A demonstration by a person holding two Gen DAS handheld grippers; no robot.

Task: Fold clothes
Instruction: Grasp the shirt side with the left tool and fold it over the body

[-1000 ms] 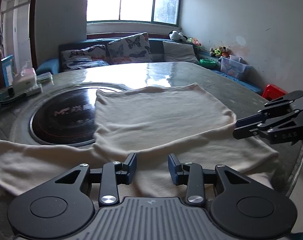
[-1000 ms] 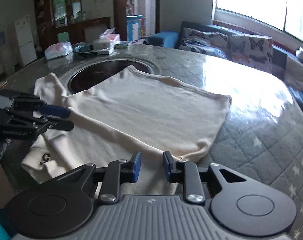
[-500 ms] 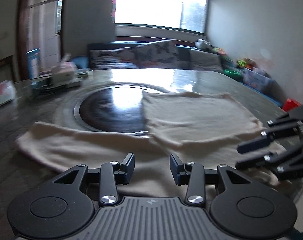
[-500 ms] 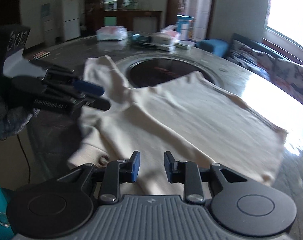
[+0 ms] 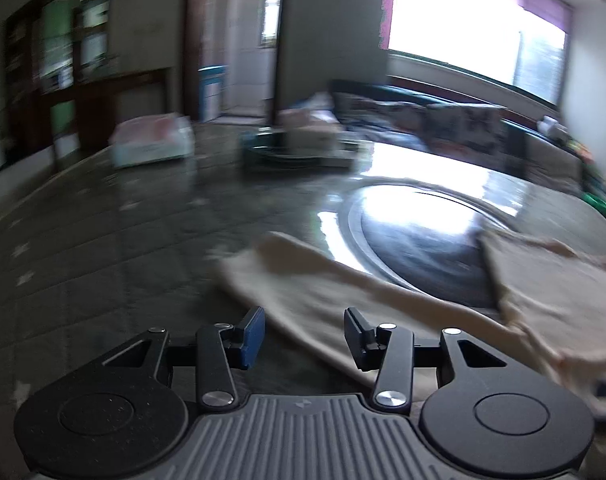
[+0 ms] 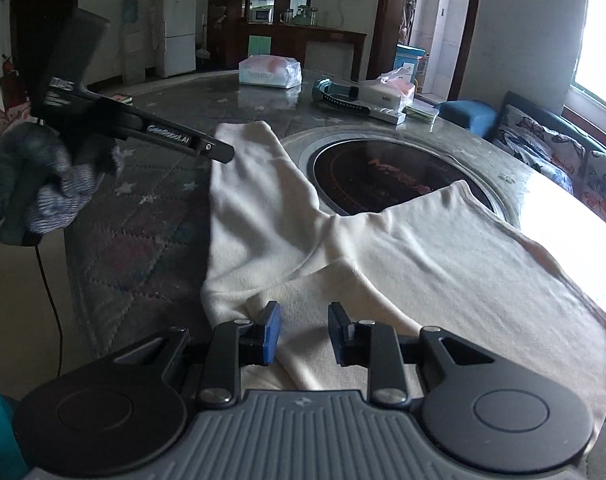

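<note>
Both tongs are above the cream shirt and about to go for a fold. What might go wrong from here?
1. The sleeve runs out toward the table edge, so a tug may drag the cream shirt off.
2. The shirt's hem side lies over the glossy cooktop, where it may slide instead of folding.
3. The left tongs, whose jaws have just been opening, show blurred over the sleeve and hold nothing; the right tongs are open too, so a grab may miss.

A round black hob (image 6: 387, 176) sits in the table (image 6: 143, 216); at 12 o'clock a tissue pack (image 6: 270, 71), at 10 a fridge (image 6: 178, 28).
</note>
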